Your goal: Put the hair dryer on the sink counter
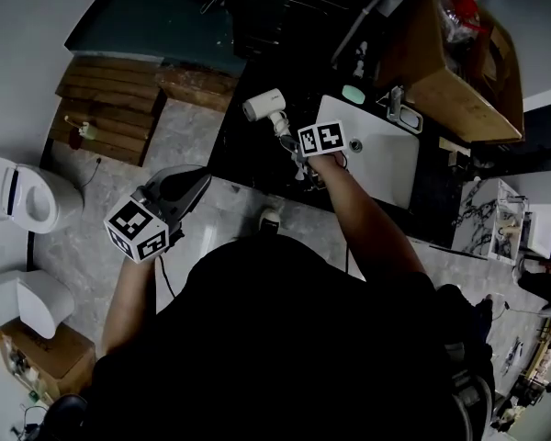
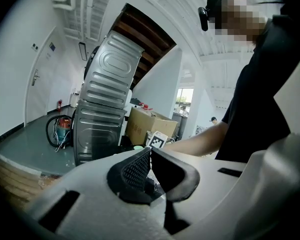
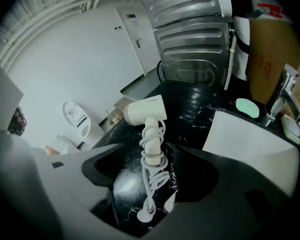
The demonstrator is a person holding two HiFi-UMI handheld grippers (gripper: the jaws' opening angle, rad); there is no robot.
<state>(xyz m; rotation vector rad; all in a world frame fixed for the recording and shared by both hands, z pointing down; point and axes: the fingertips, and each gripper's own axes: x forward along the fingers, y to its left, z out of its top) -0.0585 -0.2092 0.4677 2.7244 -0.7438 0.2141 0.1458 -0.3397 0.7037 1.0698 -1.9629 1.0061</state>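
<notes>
One hair dryer (image 3: 146, 115) lies on the surface (image 3: 202, 106) between the jaws of the released right tool (image 3: 147, 156). At 8 o'clock from it, the left tool (image 2: 150, 156) is clenched empty

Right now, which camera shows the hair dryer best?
The right gripper view: the hair dryer lies close and whole on the black counter, cord wrapped round its handle. The head view shows it small; the left gripper view misses it.
</notes>
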